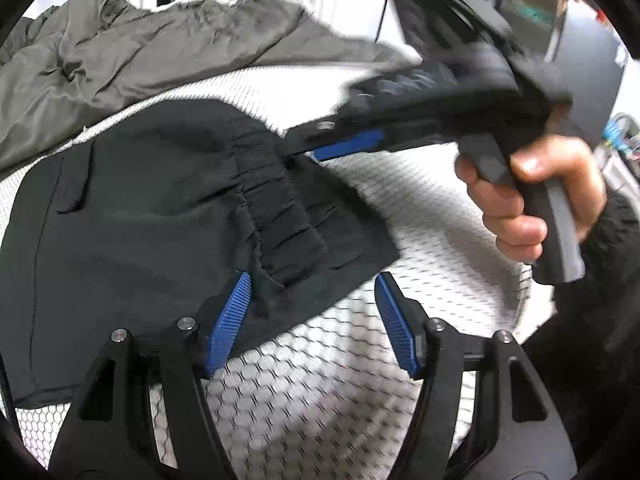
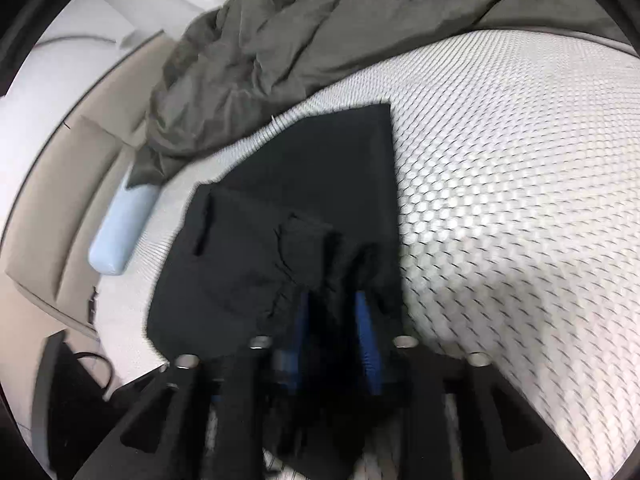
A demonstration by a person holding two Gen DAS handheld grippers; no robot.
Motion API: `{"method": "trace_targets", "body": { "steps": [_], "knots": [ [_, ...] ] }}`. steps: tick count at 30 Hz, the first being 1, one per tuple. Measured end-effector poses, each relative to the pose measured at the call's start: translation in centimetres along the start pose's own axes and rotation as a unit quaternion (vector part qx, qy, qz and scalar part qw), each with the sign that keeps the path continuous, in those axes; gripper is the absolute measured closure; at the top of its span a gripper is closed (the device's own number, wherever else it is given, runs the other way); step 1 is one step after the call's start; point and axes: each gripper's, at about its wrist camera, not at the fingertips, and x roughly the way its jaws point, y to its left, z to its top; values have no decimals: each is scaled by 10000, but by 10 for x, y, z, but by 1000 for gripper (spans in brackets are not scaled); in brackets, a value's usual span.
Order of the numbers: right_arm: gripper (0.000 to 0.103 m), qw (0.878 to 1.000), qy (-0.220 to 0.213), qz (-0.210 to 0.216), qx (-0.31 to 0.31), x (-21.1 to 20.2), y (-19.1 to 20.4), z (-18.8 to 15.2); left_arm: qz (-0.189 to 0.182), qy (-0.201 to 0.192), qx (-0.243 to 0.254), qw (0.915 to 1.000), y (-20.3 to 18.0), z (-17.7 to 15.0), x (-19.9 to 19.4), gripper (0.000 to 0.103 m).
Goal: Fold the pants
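Black pants (image 1: 152, 208) lie folded on a white honeycomb-patterned mattress (image 1: 420, 208), with the gathered elastic waistband (image 1: 276, 216) on top. My left gripper (image 1: 312, 312) is open at the near edge of the pants; its left blue pad (image 1: 228, 320) touches the cloth. My right gripper (image 1: 320, 148) comes in from the right, held by a hand (image 1: 532, 196), with its tips at the waistband. In the right wrist view the pants (image 2: 304, 184) fill the middle and the right gripper (image 2: 332, 320) is shut on a fold of the black cloth.
A crumpled grey-green blanket (image 1: 140, 52) lies along the far side of the mattress, also in the right wrist view (image 2: 304, 24). A light blue cushion (image 2: 120, 232) sits by the beige bed frame (image 2: 52, 216) at the left.
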Motion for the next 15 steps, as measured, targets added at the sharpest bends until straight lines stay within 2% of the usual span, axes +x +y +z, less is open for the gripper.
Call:
{"method": "trace_targets", "body": {
  "steps": [3,5,7,8,10,11,15],
  "knots": [
    [57,9995,-278,-100,-118,-35,-5,-16,-6,-326,-106,9994,1,5,-13,40],
    [57,9996,-134,115,227,-41,-19,-29,90,-325,-110,9994,1,9,-6,40],
    [59,9992,36,243,313,-34,-24,-41,169,-183,-142,9996,0,12,9,40],
    [63,9990,156,238,334,-26,-25,-45,182,-62,-140,9997,-1,12,18,40],
    [79,9985,323,187,402,-12,-26,-46,341,70,-15,9994,-5,13,31,40],
    [91,9983,398,165,381,-6,-26,-48,404,75,50,9991,-6,13,34,40],
    [98,9989,184,383,174,-22,-16,-58,426,53,79,9990,-8,11,35,40]
  ]
}}
